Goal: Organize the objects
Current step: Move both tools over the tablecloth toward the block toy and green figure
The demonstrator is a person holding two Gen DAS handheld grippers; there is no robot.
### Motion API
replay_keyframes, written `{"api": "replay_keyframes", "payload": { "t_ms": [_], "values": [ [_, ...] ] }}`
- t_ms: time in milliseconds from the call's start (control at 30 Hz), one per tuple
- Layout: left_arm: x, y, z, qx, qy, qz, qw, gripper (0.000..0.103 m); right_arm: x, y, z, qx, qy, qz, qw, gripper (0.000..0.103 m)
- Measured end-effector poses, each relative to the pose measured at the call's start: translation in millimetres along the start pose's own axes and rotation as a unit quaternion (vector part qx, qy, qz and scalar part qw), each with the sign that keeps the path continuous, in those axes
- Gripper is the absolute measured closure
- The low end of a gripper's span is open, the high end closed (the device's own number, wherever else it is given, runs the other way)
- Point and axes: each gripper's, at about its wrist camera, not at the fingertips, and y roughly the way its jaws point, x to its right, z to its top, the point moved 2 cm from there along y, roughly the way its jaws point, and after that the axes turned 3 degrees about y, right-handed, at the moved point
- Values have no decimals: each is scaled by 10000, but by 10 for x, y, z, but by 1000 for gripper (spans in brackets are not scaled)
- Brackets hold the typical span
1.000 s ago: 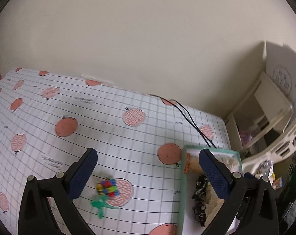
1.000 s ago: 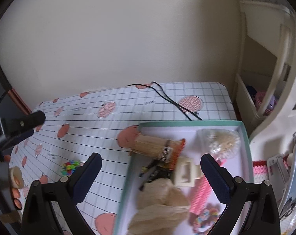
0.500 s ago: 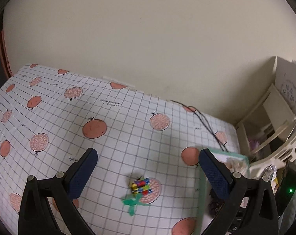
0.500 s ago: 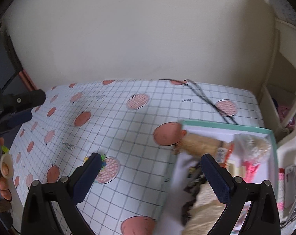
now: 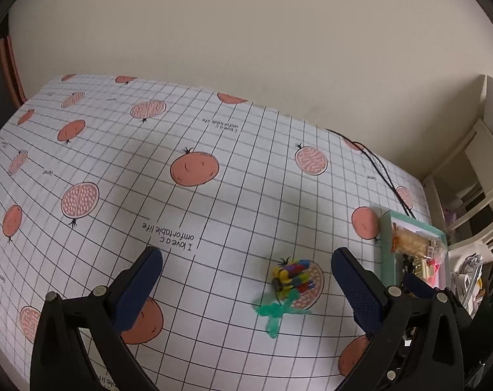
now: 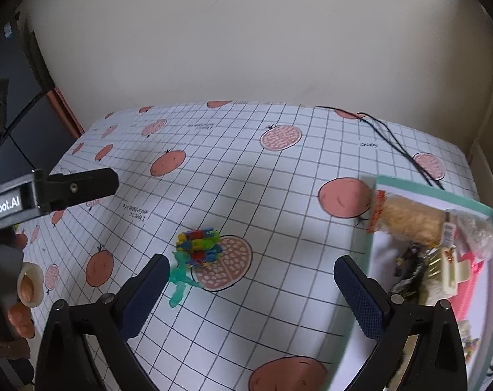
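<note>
Both the left hand-held gripper (image 5: 246, 280) and right hand-held gripper (image 6: 248, 285) gape wide, empty. That bead bundle (image 6: 199, 244) on the counter (image 6: 279, 169) looks light, lumpy, probably slippery; I'd pinch its colourful middle, not the floppy green tail (image 6: 179, 282).

Toy bundle (image 6: 199, 244) lies on the surface (image 6: 279, 195) mid-front, tray (image 6: 419, 192) well apart to its right at the surface's right edge, w/ mixed items inside. Cable (image 6: 396, 143) runs over the back-right corner, behind tray. Wall behind; shelf unit (image 5: 474, 176) right of surface.
</note>
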Motion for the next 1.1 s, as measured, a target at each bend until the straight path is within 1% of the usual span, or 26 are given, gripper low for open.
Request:
{"api": "replay_keyframes", "payload": {
  "t_ms": [300,400,600,767,967,1100],
  "values": [
    [-110,216,-196,-210,91,6,9997,0,-115,279,-166,-203,43,-20,9998,1],
    [-155,261,-227,-259,43,-50,9996,0,-184,342,-220,-219,-10,-19,9998,1],
    [-235,321,-269,-310,42,-28,9995,0,-341,445,-284,-179,-177,34,9997,1],
    [-318,375,-311,-373,-29,-65,9993,0,-440,513,-323,-199,-337,-27,9992,1],
    [-373,443,-366,-456,-77,-103,9989,0,-514,641,-389,-365,-467,-126,9982,1],
    [-414,491,-404,-503,-112,-118,9986,0,-519,723,-433,-492,-425,-67,9979,2]
  ]
}}
